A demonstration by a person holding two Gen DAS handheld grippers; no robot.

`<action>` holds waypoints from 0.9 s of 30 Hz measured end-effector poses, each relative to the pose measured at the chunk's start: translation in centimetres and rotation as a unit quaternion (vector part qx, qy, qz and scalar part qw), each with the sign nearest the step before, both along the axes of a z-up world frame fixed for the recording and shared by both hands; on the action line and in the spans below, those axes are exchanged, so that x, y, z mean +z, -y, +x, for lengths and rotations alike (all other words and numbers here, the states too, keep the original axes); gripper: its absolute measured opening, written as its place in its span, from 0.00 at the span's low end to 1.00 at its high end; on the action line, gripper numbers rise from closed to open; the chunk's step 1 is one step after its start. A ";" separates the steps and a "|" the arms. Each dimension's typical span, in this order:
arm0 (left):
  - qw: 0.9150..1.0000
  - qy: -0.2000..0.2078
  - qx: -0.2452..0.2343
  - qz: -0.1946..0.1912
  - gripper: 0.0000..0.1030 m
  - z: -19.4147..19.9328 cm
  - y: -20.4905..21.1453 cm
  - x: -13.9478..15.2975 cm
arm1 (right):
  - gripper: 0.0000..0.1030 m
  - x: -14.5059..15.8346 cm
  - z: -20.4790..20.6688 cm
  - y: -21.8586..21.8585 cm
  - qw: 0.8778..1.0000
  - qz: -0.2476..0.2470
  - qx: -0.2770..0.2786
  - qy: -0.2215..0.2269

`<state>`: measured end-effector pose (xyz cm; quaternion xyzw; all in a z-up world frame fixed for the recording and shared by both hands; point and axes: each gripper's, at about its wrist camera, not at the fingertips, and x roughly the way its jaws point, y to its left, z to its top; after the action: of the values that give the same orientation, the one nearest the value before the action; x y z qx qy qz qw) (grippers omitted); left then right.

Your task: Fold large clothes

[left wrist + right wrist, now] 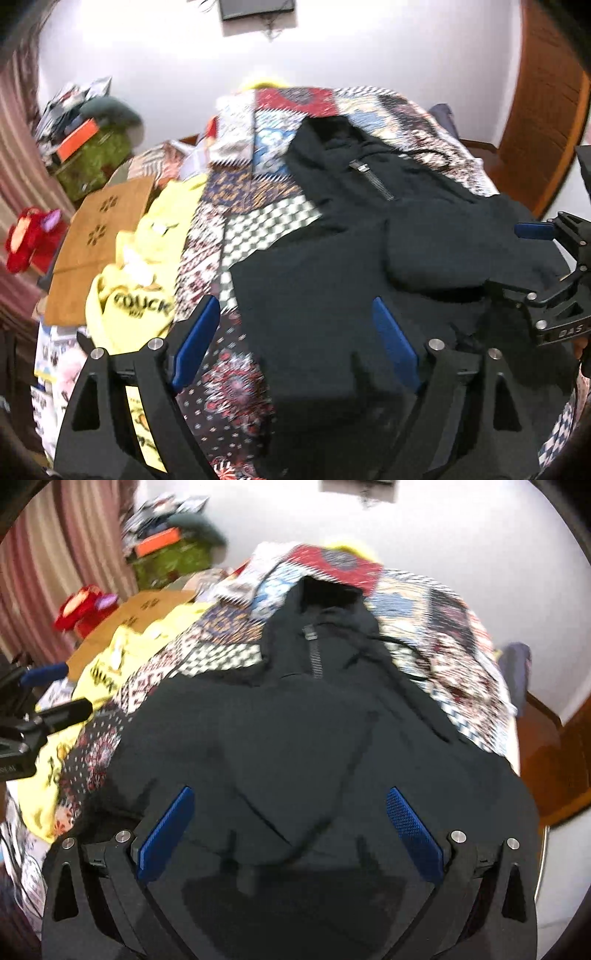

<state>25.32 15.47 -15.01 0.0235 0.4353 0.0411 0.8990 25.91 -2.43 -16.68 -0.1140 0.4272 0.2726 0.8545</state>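
At far left, a red plush toy point(31, 238) beside a brown cardboard sheet point(99, 236); next, a yellow printed garment point(142, 280) lying on the patchwork bedspread point(236, 206). Centre: the black zip-neck hoodie point(306, 746), spread on that bedspread with both sleeves folded across its body and its hood toward the white wall. Left claw point(295, 343): blue pads apart, nothing between them, above the hoodie's near left edge. Right claw point(290, 834): pads likewise apart, empty, over the hoodie's lower part.
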 end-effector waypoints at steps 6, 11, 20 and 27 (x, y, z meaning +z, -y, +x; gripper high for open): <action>0.999 -0.026 0.024 -0.016 0.82 -0.3 -2.5 -2.9 | 0.98 -3.4 1.3 -4.7 0.997 -0.064 0.032 -0.012; 0.998 -0.045 0.033 -0.026 0.82 -0.4 -3.3 -5.2 | 0.80 -5.3 2.0 -7.0 0.993 -0.104 0.044 -0.017; 0.995 -0.072 0.044 -0.043 0.82 -0.6 -3.8 -7.9 | 0.26 -5.2 2.9 -6.5 0.995 -0.083 0.043 -0.018; 0.996 -0.064 0.046 -0.036 0.82 -0.4 -3.2 -6.9 | 0.14 0.2 2.9 -2.3 0.999 -0.027 0.002 0.036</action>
<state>24.93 18.64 -21.92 -0.0261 0.4935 0.0652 0.8669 28.85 -0.17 -16.47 -0.1478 0.4033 0.2585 0.8652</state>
